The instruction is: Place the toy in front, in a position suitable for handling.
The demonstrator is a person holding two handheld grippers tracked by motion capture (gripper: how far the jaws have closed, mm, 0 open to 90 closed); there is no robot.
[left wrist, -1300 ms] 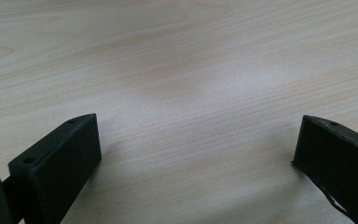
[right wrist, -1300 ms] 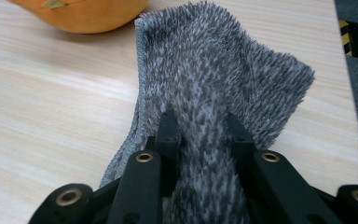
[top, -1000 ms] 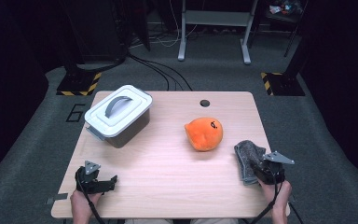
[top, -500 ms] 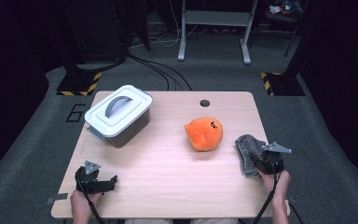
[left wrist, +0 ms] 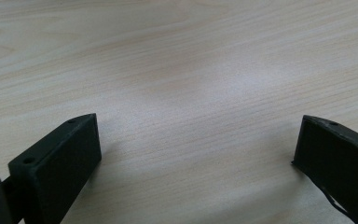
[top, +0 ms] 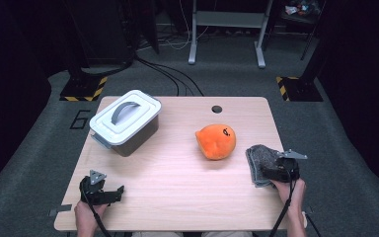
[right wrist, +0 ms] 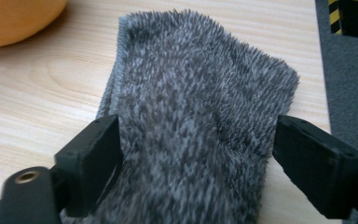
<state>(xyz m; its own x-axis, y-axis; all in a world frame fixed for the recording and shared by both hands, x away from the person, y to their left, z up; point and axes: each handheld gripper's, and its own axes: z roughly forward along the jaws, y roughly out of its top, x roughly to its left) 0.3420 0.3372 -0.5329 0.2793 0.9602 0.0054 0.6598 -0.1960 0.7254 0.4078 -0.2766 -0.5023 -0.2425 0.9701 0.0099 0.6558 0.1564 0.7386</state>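
A grey fuzzy cloth [top: 257, 157] lies folded near the table's right edge. My right gripper [top: 266, 171] is over its near end. In the right gripper view its jaws have just been opening and now stand wide apart either side of the cloth [right wrist: 200, 84]. The right gripper [right wrist: 198, 135] has the cloth between its jaws, and the right jaw is clear of the pile. An orange plush toy [top: 217, 141] sits just left of the cloth. My left gripper [top: 120, 191] rests at the near left, open [left wrist: 196, 140] over bare wood.
A grey box with a white handled lid [top: 124, 122] stands at the far left of the wooden table [top: 177, 173]. A small round hole [top: 216, 109] sits near the far edge. Dark floor, cables and stand legs lie beyond the table.
My right hand has shifted a little farther up the table along the grey cloth. The left hand and gripper have stayed where they were.
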